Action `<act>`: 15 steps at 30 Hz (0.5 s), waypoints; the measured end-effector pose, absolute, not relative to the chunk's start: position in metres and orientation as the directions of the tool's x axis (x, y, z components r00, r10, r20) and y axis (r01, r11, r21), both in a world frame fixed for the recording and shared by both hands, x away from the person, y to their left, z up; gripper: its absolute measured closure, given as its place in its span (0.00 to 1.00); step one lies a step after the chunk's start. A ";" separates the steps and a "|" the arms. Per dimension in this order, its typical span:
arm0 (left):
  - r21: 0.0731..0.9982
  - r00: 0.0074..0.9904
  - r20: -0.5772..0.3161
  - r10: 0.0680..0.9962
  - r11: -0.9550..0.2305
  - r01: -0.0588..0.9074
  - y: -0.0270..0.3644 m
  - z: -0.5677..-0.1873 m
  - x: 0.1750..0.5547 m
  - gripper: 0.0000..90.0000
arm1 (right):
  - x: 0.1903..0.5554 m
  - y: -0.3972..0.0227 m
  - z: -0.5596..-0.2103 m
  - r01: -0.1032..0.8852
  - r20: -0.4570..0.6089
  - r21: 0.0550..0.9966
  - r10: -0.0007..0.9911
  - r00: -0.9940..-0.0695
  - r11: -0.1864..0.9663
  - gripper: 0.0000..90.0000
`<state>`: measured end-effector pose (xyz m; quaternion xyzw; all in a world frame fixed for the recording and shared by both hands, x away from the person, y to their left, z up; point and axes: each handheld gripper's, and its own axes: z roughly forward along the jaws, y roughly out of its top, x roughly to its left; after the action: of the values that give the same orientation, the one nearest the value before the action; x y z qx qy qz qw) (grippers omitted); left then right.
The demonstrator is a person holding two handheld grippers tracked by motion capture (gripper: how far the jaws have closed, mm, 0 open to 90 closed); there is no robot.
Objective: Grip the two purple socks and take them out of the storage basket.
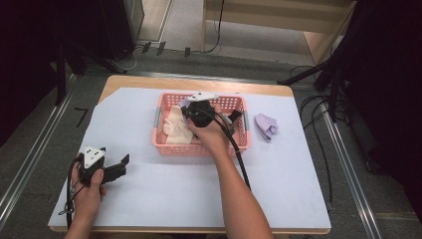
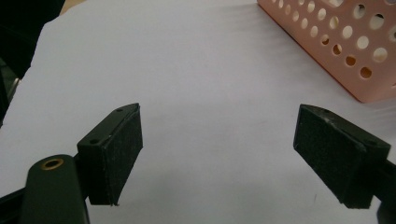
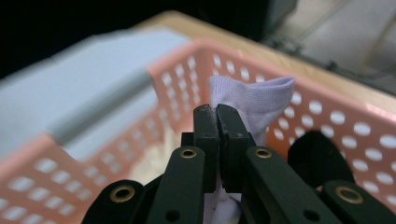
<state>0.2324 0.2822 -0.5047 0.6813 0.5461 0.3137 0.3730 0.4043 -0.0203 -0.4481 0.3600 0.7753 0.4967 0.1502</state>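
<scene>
My right gripper (image 1: 186,105) is over the pink basket (image 1: 201,148), which sits toward the far middle of the tabletop (image 1: 278,169). Its jaws are pressed together on a lilac sock (image 3: 254,105); in the right gripper view the cloth stands up past the jaw tips, its long axis running upright, with the rounded folded end pointing up and tilted a little to the right. More of the same cloth hangs down between the jaws below. Inside the basket, to the left, lies cream-coloured cloth (image 1: 174,127). A second lilac sock (image 1: 266,126) lies on the white tabletop just right of the basket, its long axis running roughly near to far.

My left gripper (image 1: 110,169) rests at the near left of the tabletop, well apart from the basket. Its jaws stand wide with nothing between them, bare white tabletop beneath, and the basket's corner (image 2: 355,42) off to the far right.
</scene>
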 end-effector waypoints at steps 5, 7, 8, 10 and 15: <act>0.851 0.205 0.019 0.979 -0.124 0.510 0.282 -0.505 0.232 0.18 | 0.409 -0.035 -0.450 0.489 0.204 0.859 0.773 -0.601 0.153 0.97; 0.850 0.206 0.020 0.978 -0.125 0.511 0.282 -0.505 0.232 0.18 | 0.415 -0.035 -0.457 0.560 0.182 0.812 0.841 -0.510 0.164 0.97; 0.850 0.206 0.020 0.978 -0.125 0.512 0.282 -0.504 0.232 0.18 | 0.418 -0.034 -0.460 0.589 0.157 0.790 0.872 -0.464 0.172 0.96; 0.850 0.205 0.013 0.979 -0.118 0.513 0.283 -0.504 0.232 0.18 | 0.422 -0.033 -0.461 0.625 0.244 0.770 0.846 -0.475 0.129 0.87; 0.851 0.206 0.016 0.978 -0.122 0.511 0.283 -0.505 0.232 0.18 | 0.426 -0.025 -0.466 0.654 0.267 0.735 0.811 -0.521 0.178 0.69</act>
<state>0.2321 0.2826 -0.5045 0.6805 0.5470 0.3126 0.3742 0.4260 -0.0250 -0.4659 0.4808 0.7620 0.4239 0.0925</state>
